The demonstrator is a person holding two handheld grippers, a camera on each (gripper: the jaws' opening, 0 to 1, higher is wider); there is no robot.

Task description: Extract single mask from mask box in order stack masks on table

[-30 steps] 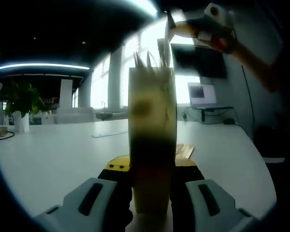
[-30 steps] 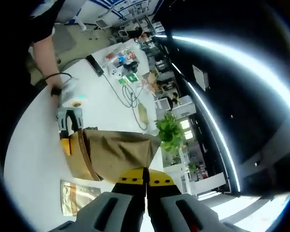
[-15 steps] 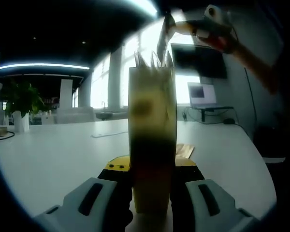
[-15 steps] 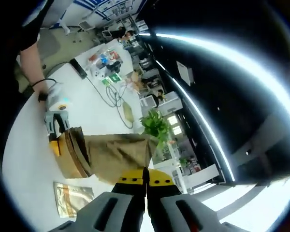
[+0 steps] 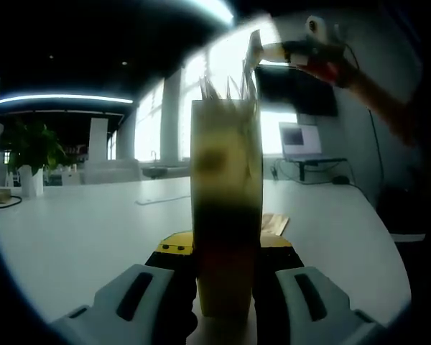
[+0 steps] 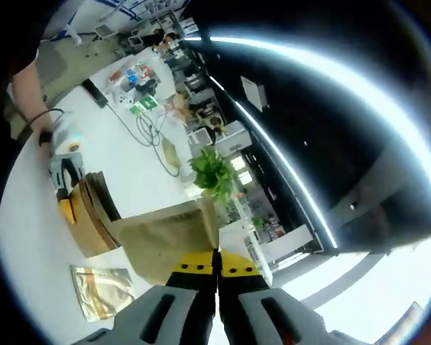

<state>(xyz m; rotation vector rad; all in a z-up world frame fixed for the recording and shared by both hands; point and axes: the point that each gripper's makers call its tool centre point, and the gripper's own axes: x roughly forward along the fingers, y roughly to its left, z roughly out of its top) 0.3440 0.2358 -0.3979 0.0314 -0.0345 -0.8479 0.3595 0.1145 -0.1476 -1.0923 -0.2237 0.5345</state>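
Above box [image 5: 226, 215] — mask [image 6: 169, 237], half-hidden

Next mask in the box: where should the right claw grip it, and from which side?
Pinch a tip poking out of the mask box's open top, coming from above. The packets stand upright and packed, with their upper edges exposed, and the left claw clamps the box's sides.

White table [image 5: 79, 230] ran toward bright windows [image 5: 223, 86]. Ceiling light strip [image 5: 57, 99] glowed overhead, potted plant [image 5: 30, 147] sat far left (monitor [image 5: 299, 139] stood on the right side).
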